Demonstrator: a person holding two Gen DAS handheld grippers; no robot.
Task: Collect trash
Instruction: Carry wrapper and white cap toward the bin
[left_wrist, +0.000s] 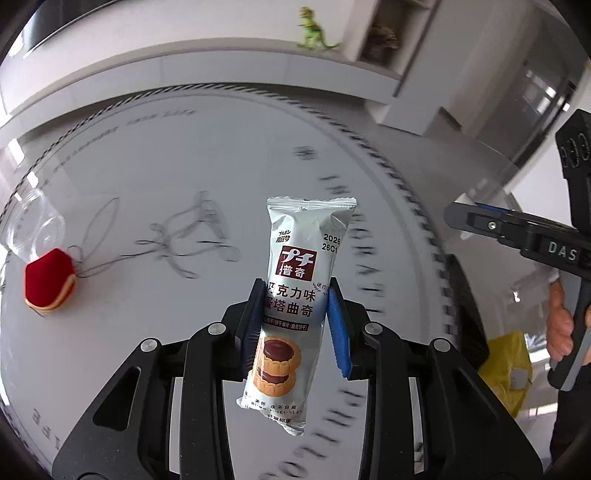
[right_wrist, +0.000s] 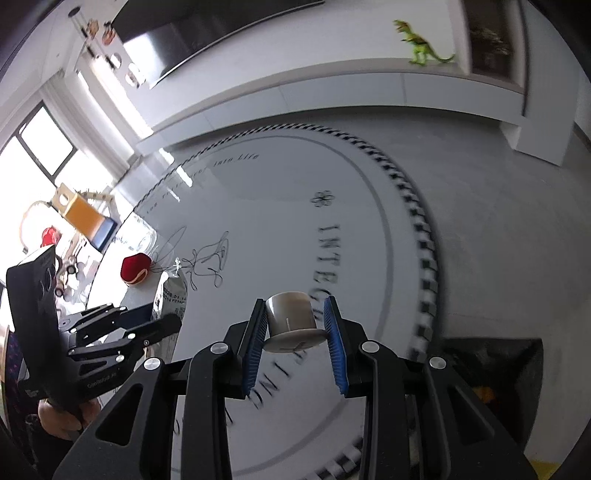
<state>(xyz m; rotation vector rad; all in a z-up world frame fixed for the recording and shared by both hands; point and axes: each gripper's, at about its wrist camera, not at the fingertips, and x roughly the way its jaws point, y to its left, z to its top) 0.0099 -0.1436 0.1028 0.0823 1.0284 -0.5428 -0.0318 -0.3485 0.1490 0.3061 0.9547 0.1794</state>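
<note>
My left gripper (left_wrist: 293, 295) is shut on a silver cookie wrapper (left_wrist: 295, 295) and holds it upright above the round white table (left_wrist: 147, 166). The wrapper also shows in the right wrist view (right_wrist: 171, 295), in the left gripper (right_wrist: 162, 321). My right gripper (right_wrist: 295, 310) is shut on a small grey-beige cup (right_wrist: 290, 319), upside down, held above the table (right_wrist: 277, 206). The right gripper also shows at the right edge of the left wrist view (left_wrist: 454, 216).
A red velvet box (left_wrist: 50, 282) and a clear plastic cup (left_wrist: 31, 225) lie at the table's left. A green toy dinosaur (left_wrist: 314, 31) stands on the white ledge behind. A yellow bag (left_wrist: 509, 369) and a dark bin (right_wrist: 491, 369) sit beyond the table's right edge.
</note>
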